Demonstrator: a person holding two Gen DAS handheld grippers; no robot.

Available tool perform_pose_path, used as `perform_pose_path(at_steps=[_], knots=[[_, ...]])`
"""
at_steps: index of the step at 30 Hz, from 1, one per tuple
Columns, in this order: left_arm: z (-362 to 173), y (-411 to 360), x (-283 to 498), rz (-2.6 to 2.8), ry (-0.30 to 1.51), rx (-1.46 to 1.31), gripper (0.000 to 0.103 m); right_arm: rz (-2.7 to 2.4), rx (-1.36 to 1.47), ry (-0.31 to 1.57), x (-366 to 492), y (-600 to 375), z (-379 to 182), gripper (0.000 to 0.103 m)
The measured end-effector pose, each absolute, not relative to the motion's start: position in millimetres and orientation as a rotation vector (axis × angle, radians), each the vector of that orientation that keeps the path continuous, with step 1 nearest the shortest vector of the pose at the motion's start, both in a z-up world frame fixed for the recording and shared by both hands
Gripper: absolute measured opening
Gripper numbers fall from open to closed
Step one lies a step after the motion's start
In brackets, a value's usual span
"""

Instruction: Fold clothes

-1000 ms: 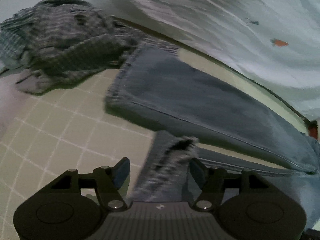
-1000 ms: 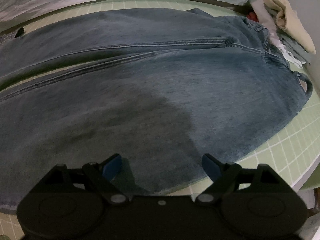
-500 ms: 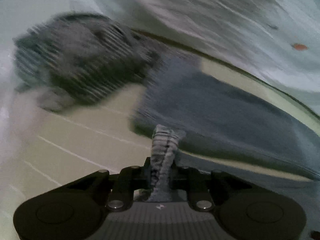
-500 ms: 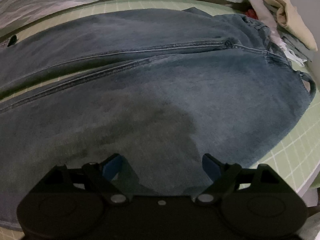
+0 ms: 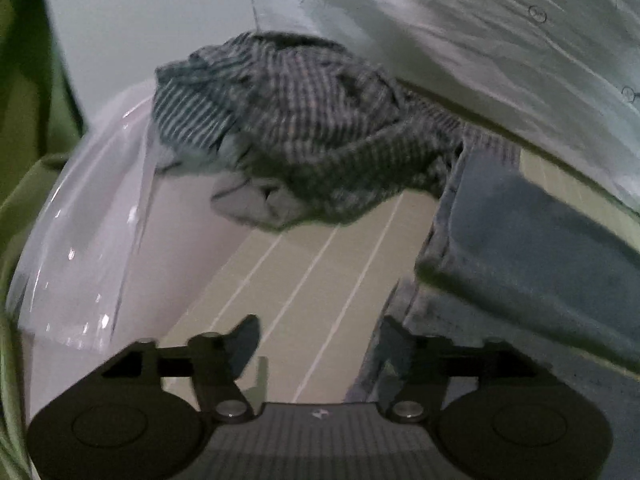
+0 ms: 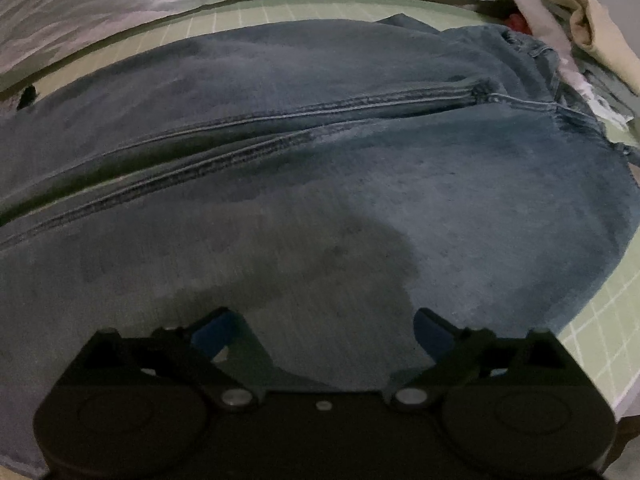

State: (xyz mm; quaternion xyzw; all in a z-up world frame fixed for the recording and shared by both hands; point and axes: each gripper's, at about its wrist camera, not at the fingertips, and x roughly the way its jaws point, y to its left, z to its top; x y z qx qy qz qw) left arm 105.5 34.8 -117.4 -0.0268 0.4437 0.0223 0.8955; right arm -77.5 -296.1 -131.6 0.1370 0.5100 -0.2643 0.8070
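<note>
A pair of blue jeans [image 6: 320, 168] lies spread flat on the green grid mat [image 6: 600, 320], waistband at the right, legs running left. My right gripper [image 6: 324, 332] is open and hovers low over the near leg. In the left wrist view the hem ends of the legs [image 5: 520, 240] lie at the right. My left gripper [image 5: 320, 340] is open and empty over the mat [image 5: 304, 272], its right finger beside the near hem.
A crumpled striped garment [image 5: 304, 128] lies beyond the left gripper, beside a clear plastic bag [image 5: 100, 220]. Pale bedding [image 5: 480, 32] runs along the far edge. Folded clothes [image 6: 580, 28] are stacked at the far right, by the waistband.
My left gripper was shut on the near leg's hem half a second ago; now it is open and the hem lies beside it. The right gripper stayed open and edged forward.
</note>
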Motion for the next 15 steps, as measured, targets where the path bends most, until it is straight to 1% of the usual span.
perform_pose_path(at_steps=[4,6,10,12,15], knots=[[-124.4,33.5,79.4,0.044,0.956,-0.087,0.078,-0.537,0.294,1.087,-76.2,-297.0,-132.8,0.099],[-125.3,28.6,68.9,0.037,0.964,-0.089,0.083,-0.517,0.297,1.084,-78.8,-299.0,-132.9,0.099],[-125.6,17.9,48.2,0.020,0.974,-0.092,0.083,-0.496,0.340,1.058,-94.9,-314.8,-127.8,0.099],[-120.8,8.4,39.2,0.009,0.960,-0.103,0.086,-0.504,0.374,1.030,-107.0,-332.1,-121.6,0.099],[-118.7,-3.4,23.9,0.023,0.966,-0.172,0.086,-0.553,0.417,0.992,-129.5,-368.2,-111.7,0.099]])
